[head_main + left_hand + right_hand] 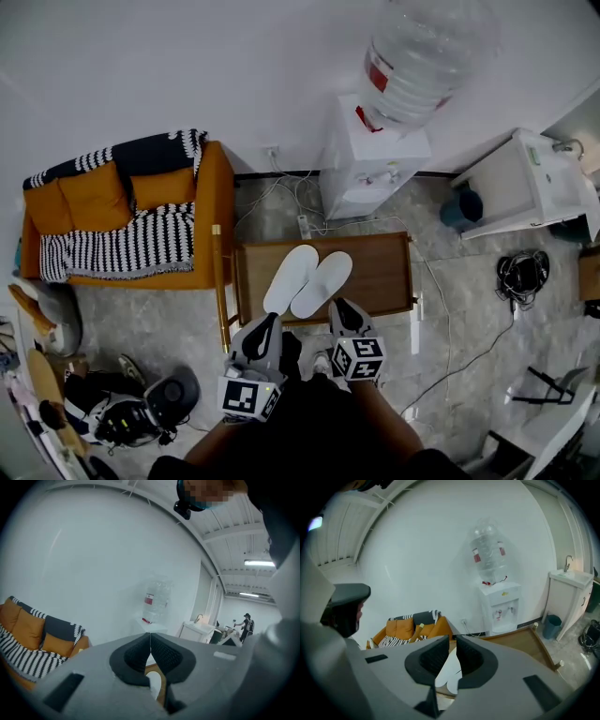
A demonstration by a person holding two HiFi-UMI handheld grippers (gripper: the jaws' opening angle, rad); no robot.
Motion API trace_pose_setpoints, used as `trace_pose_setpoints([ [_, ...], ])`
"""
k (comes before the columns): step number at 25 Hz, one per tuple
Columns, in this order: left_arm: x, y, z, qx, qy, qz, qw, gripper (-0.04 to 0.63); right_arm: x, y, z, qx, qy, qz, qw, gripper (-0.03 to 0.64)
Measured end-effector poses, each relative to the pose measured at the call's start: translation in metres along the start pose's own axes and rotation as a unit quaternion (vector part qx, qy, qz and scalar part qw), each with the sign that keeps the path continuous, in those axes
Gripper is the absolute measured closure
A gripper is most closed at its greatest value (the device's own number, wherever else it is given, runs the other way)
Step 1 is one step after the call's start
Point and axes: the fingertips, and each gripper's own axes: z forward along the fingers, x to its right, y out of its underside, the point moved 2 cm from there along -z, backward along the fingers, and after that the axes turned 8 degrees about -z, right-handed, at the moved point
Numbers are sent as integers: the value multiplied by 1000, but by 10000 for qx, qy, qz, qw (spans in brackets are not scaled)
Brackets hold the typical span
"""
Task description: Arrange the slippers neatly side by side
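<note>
Two white slippers [291, 277] [322, 283] lie side by side, touching, toes pointing away and to the right, on a low wooden table [380, 272]. My left gripper [271, 322] hovers at the table's near edge just behind the left slipper's heel, jaws shut with tips touching and nothing held. My right gripper [338, 307] hangs just behind the right slipper's heel, its jaws a narrow gap apart and empty. In the right gripper view the slippers [449, 668] show through that gap, below the gripper [453, 641]. The left gripper [150, 637] hides most of the table.
An orange sofa [122, 216] with striped throws stands left of the table. A water dispenser [375, 159] is behind it and a white sink cabinet [525, 183] at the right. Cables [523, 272] and a dark helmet-like object [150, 408] lie on the floor.
</note>
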Motion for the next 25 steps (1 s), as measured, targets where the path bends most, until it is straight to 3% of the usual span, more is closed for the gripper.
trace_pose_setpoints([
  [8,-29,-1,23,-148,47,-94,9998,578,28,64,74,-992,353,516,9931,557],
  [14,-45,3,27,-295,-11,-174,9994,578,47,113,112,-1674,639,818,9804,532],
  [25,-79,1,33,-401,-58,-202,9990,578,59,151,146,-2182,1043,1446,9595,517],
])
